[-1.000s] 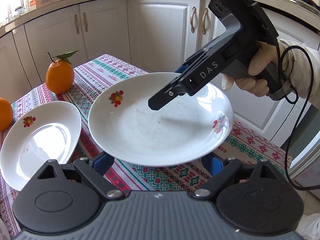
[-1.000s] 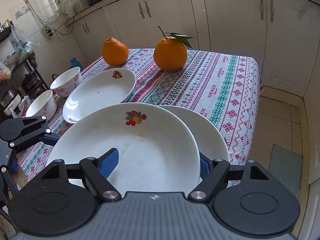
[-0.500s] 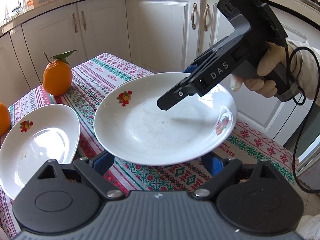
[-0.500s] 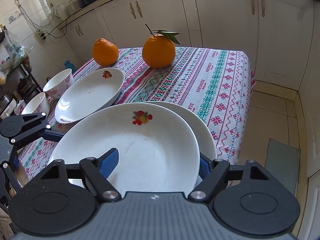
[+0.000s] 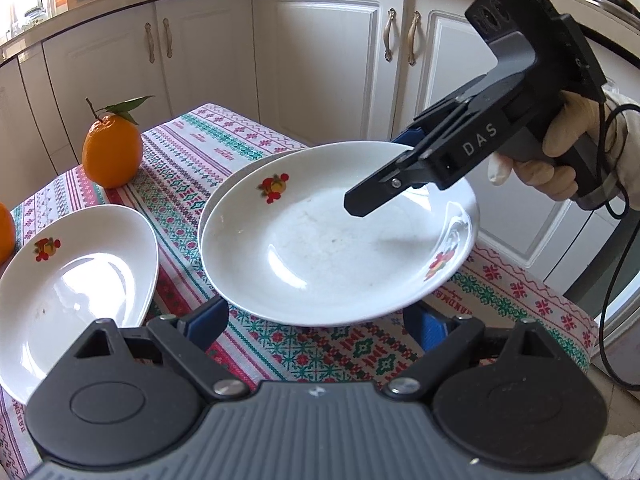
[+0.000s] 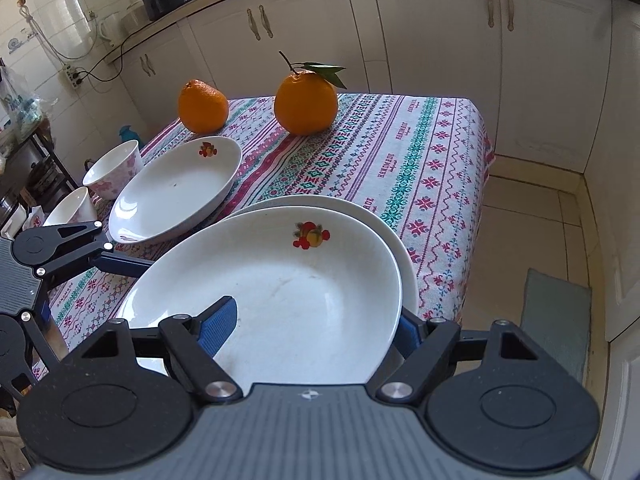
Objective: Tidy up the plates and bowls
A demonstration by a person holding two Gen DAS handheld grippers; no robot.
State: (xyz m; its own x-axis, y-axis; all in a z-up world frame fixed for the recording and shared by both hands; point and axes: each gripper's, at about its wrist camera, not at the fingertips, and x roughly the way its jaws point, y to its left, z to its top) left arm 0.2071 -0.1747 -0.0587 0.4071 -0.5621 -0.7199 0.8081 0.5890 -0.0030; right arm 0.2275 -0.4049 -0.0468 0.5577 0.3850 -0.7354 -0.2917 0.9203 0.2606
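**Top plate settling onto the one beneath**

Left wrist view: the left gripper [image 5: 316, 316] stood open and empty at lower centre. The plate [image 5: 340, 236] had shifted right, over a second plate [image 5: 236, 182].

Right wrist view: the right gripper [image 6: 316, 326] was opening, its jaws straddling the plate's near rim at lower centre; release looked near.

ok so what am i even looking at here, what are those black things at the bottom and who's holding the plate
There is no robot here. A person holds a tool with a two-finger claw in each hand, and a camera on each tool looks along its fingers. The black shapes at the bottom are each tool's own front.

One picture is from the left claw, open by the near edge of the top plate. It also shows the gloved hand holding the other tool.

The other picture is from the right claw. It grips that plate's rim, jaws now opening, over a second plate.

The patterned tablecloth also holds another plate, two oranges and two bowls.
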